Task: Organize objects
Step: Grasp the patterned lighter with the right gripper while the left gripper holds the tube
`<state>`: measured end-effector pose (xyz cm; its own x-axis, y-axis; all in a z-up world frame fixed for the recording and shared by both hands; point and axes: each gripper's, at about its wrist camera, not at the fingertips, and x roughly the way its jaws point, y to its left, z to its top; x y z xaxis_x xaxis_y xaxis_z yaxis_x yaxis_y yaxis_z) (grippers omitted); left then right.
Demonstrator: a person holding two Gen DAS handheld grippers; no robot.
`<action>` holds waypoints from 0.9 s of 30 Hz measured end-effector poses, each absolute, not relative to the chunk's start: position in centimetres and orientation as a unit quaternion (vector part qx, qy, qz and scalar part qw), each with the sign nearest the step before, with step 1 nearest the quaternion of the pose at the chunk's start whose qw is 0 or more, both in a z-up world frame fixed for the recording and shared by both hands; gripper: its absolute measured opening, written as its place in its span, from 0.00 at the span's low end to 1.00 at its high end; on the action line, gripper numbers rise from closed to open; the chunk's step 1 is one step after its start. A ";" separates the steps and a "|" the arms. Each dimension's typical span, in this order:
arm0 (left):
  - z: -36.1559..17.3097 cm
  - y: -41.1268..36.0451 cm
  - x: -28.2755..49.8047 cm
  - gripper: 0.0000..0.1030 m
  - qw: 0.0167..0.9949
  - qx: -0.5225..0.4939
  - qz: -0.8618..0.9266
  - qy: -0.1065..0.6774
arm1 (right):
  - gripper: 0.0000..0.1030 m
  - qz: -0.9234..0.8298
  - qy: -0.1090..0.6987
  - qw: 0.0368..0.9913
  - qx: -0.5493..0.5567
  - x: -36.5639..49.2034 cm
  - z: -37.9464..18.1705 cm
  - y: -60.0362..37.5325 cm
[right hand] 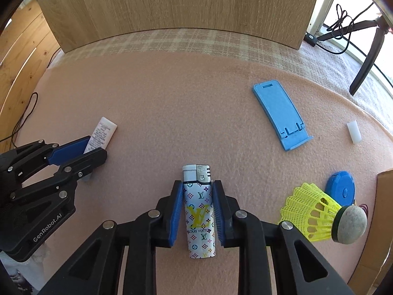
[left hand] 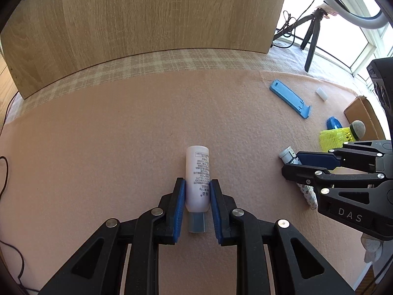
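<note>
My left gripper [left hand: 197,184] is shut on a small white tube [left hand: 197,174] with a grey cap, which lies on the pink felt cloth [left hand: 110,147]. My right gripper [right hand: 197,186] is shut on a white patterned lighter [right hand: 199,211] that lies lengthwise between its blue pads. In the right wrist view the left gripper [right hand: 94,147] and the tube [right hand: 102,135] show at the left. In the left wrist view the right gripper [left hand: 292,164] and the lighter [left hand: 289,156] show at the right.
A blue phone stand [right hand: 282,118], a small white block [right hand: 353,131], a yellow shuttlecock [right hand: 319,217] and a blue round case [right hand: 341,188] lie on the right. A cardboard box [right hand: 383,221] is at the right edge. A wooden panel [right hand: 184,5] stands behind; tripod legs [right hand: 363,59] far right.
</note>
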<state>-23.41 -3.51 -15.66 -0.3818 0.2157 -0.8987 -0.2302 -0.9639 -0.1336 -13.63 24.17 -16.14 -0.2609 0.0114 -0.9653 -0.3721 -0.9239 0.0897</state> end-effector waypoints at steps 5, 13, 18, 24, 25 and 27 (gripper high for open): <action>-15.7 -3.0 -20.0 0.21 0.135 -0.539 0.831 -0.001 | 0.21 0.787 0.168 0.107 -0.584 -11.1 -16.1 23.1; -15.2 -1.6 -14.0 0.21 0.135 -0.542 0.829 -0.025 | 0.21 0.798 0.199 0.091 -0.561 -5.5 -15.2 21.6; -14.8 0.9 -11.6 0.21 0.143 -0.541 0.829 -0.021 | 0.21 0.807 0.220 0.087 -0.542 -1.9 -14.7 21.7; -13.8 5.4 -10.0 0.21 0.169 -0.534 0.828 -0.018 | 0.21 0.816 0.242 0.098 -0.516 2.3 -13.2 23.3; -13.6 6.3 -9.9 0.21 0.174 -0.533 0.828 -0.018 | 0.21 0.817 0.245 0.100 -0.512 3.2 -12.9 23.7; -13.1 8.0 -9.8 0.21 0.184 -0.529 0.828 -0.017 | 0.21 0.821 0.250 0.108 -0.502 4.4 -12.2 24.5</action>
<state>-9.77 8.00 -13.11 -0.3729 0.3225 -0.8700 -0.2873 -0.9317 -0.2222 4.39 24.53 -12.25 -0.4719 -0.0751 -0.8784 -0.4281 -0.8515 0.3028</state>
